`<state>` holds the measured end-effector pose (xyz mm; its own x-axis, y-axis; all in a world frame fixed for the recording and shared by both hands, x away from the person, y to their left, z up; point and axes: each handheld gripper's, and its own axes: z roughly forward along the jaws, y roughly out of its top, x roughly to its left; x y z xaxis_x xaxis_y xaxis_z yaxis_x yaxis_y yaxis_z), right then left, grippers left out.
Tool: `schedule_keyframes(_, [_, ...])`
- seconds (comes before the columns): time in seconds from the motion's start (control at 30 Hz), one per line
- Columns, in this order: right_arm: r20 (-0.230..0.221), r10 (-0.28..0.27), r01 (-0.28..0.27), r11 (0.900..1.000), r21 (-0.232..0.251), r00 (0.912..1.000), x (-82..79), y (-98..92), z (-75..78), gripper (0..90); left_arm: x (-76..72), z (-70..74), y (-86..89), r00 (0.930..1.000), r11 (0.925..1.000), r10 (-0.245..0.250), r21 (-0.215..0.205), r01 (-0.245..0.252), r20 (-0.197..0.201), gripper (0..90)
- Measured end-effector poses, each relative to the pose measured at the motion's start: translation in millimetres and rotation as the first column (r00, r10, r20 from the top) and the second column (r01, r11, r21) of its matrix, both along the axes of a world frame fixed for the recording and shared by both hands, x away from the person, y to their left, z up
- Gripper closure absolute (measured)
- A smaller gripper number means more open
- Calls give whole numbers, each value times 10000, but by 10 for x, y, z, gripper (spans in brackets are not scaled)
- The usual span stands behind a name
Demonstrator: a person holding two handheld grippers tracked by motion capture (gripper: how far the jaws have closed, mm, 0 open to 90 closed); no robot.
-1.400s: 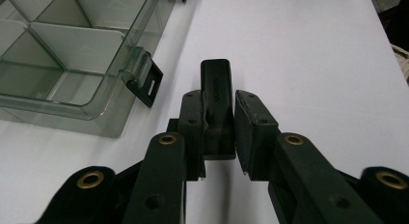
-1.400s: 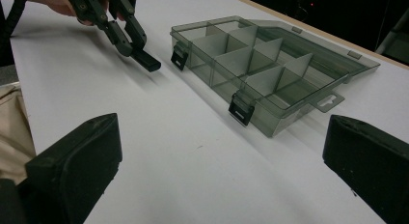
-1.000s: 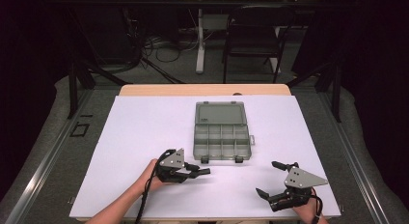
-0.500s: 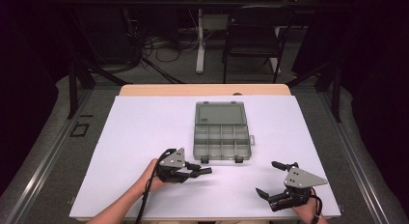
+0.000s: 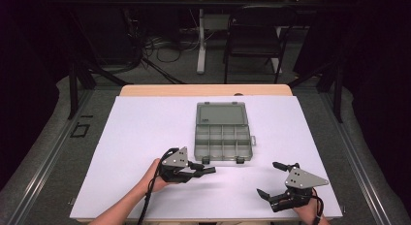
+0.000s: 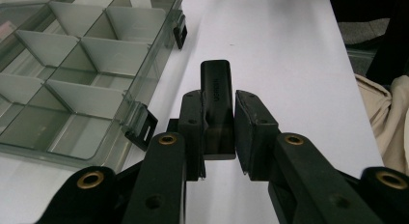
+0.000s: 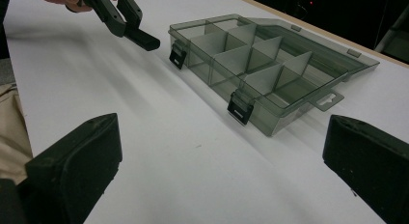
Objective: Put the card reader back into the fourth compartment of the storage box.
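The left gripper (image 5: 206, 170) is closed on a small black block (image 6: 216, 108), its pads pinching the near end while the far end sticks out past the fingertips; in the high view it hovers just beside the near left corner of the open compartment box (image 5: 223, 137). Compared with the frames from 1 second and half a second ago, nothing has visibly shifted: the left gripper sits in the same spot with the same tight grip, and the right gripper (image 5: 278, 184) rests at the near right of the table (image 5: 135, 137) exactly as before, its jaws spread wide with nothing between them. That stillness suggests a pause with the block already secured and the drop into a compartment not yet begun. The box lies in the middle of the table with its clear lid (image 5: 220, 113) folded back flat and its 2 black latches (image 7: 240, 108) facing the person; the compartments that can be seen look empty. The likely next move is a short carry forward and over the front wall, so the protruding block end must clear the nearest latch.
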<state>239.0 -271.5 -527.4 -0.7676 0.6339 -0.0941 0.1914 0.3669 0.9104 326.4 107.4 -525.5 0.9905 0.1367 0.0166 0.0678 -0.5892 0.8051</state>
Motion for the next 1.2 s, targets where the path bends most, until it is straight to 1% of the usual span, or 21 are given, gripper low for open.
schedule_keyframes(0.03, [13,7,-7,10000,-5,10000,0,-1,1,0,-5,10,-13,10000,10000,29,-53,-29,-9,743])
schedule_keyframes(0.2, [9,-13,13,10000,24,10000,-1,-3,0,0,3,33,-30,10000,10000,40,-55,-40,39,743])
schedule_keyframes(0.23, [4,-13,13,10000,24,10000,0,-3,0,0,2,37,-43,10000,9999,67,-117,-67,12,743])
schedule_keyframes(0.3, [9,-17,17,10000,18,10000,0,-3,0,0,5,44,-50,10000,10000,51,-73,-51,49,743])
schedule_keyframes(0.33, [9,-19,19,10000,16,10000,-1,-3,0,0,8,46,-58,10000,9999,64,-141,-63,23,743])
schedule_keyframes(0.43, [0,-27,27,10000,-7,10000,0,-3,1,0,13,57,-70,10000,9999,79,-112,-79,44,743])
schedule_keyframes(0.5, [-10,-28,28,10000,5,10000,-1,-1,0,0,24,75,-102,9999,9997,120,-219,-119,49,743])
schedule_keyframes(0.63, [2,0,0,10000,4,10000,0,-1,-1,0,34,98,-137,9999,9995,98,-290,-96,79,743])
schedule_keyframes(0.83, [-12,-4,4,10000,38,10000,0,-4,-2,0,75,125,-191,9999,9990,146,-413,-143,62,743])
schedule_keyframes(1.0, [7,-1,1,10000,22,10000,0,-4,-1,0,102,148,-215,9998,9990,163,-412,-159,104,743])
schedule_keyframes(1.03, [3,-13,13,10000,52,10000,-1,-4,-1,0,105,149,-221,9997,9986,215,-488,-211,80,743])
schedule_keyframes(1.2, [-1,-14,14,10000,37,10000,0,-4,-1,0,142,184,-234,9995,9978,298,-596,-291,118,743])
